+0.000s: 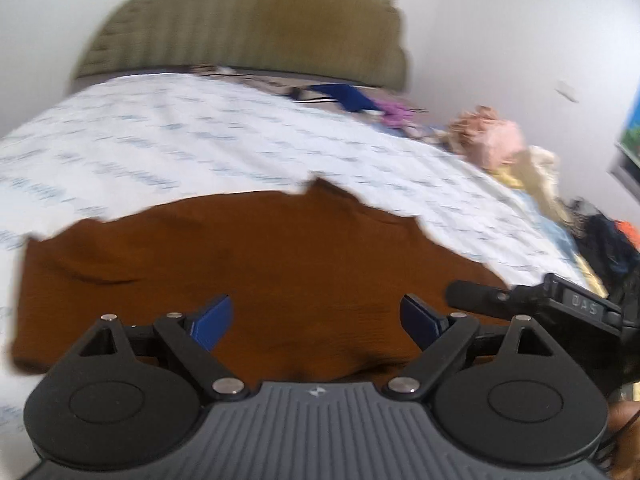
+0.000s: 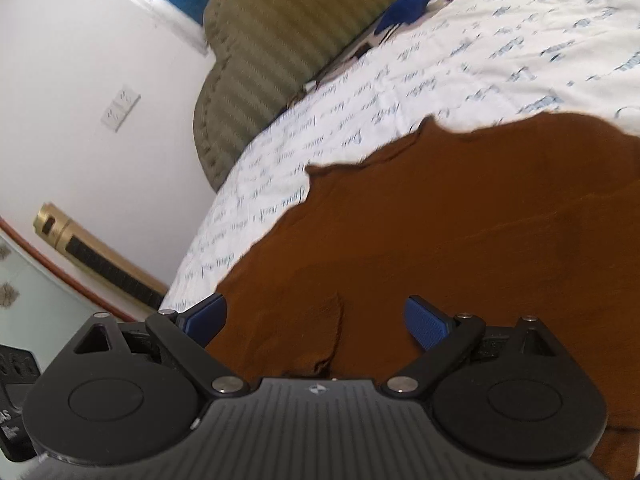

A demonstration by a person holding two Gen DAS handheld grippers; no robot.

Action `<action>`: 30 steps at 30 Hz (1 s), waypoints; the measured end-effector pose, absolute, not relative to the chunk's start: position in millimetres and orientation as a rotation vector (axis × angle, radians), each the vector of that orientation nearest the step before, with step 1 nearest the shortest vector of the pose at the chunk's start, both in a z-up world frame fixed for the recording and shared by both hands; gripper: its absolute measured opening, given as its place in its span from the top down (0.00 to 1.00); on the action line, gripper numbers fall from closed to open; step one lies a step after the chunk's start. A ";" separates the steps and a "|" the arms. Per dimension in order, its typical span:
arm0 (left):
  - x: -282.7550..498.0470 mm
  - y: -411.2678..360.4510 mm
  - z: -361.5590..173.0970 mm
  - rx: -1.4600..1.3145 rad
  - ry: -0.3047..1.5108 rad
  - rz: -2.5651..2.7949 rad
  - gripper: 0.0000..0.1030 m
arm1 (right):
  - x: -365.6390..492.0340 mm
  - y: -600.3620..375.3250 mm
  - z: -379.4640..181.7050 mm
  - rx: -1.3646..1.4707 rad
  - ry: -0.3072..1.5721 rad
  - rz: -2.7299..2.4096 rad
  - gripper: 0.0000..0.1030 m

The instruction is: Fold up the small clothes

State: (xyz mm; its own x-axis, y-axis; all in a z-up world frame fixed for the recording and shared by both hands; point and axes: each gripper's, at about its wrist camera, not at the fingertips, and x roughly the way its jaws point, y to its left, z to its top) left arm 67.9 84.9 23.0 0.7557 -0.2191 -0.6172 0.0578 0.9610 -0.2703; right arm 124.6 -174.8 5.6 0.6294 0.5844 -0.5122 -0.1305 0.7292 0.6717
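Note:
A brown garment [image 1: 248, 264] lies spread flat on the white printed bedsheet [image 1: 160, 144]. My left gripper [image 1: 316, 322] hovers just over its near part, jaws wide open and empty. In the right wrist view the same brown garment [image 2: 460, 232] fills the right half, with a small folded flap near the gripper. My right gripper [image 2: 316, 320] is also wide open and empty above the garment's near edge. The body of the right gripper [image 1: 560, 304] shows at the right of the left wrist view.
An olive striped headboard [image 1: 248, 28] stands at the far end of the bed. A blue cloth [image 1: 344, 94], a purple cloth [image 1: 394, 112] and a pink cloth [image 1: 492, 140] lie along the right side. A golden heater [image 2: 96, 256] stands by the wall.

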 end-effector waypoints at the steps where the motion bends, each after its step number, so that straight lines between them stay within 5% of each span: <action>1: 70.3 86.1 28.3 -0.216 0.706 -0.111 0.11 | 126.2 -170.8 3.9 0.632 0.808 0.449 0.10; 7: 47.1 94.9 27.3 -0.004 0.674 0.100 0.11 | 126.4 -148.8 -9.5 0.686 0.887 0.520 0.19; 19: 41.5 102.8 13.5 -0.012 0.733 0.132 0.11 | 133.2 -125.5 -14.7 0.720 0.895 0.508 0.44; 21: 39.3 101.4 14.3 -0.005 0.732 0.130 0.11 | 139.9 -125.2 -18.0 0.719 0.899 0.477 0.56; 23: 37.5 99.6 15.4 0.006 0.728 0.128 0.11 | 144.2 -125.8 -21.8 0.715 0.915 0.458 0.83; 24: 37.4 98.8 15.8 0.012 0.727 0.129 0.11 | 145.1 -125.8 -22.5 0.711 0.922 0.451 0.87; 30: 43.1 101.2 20.0 0.005 0.726 0.168 0.11 | 149.4 -129.9 -2.8 0.621 0.861 0.447 0.88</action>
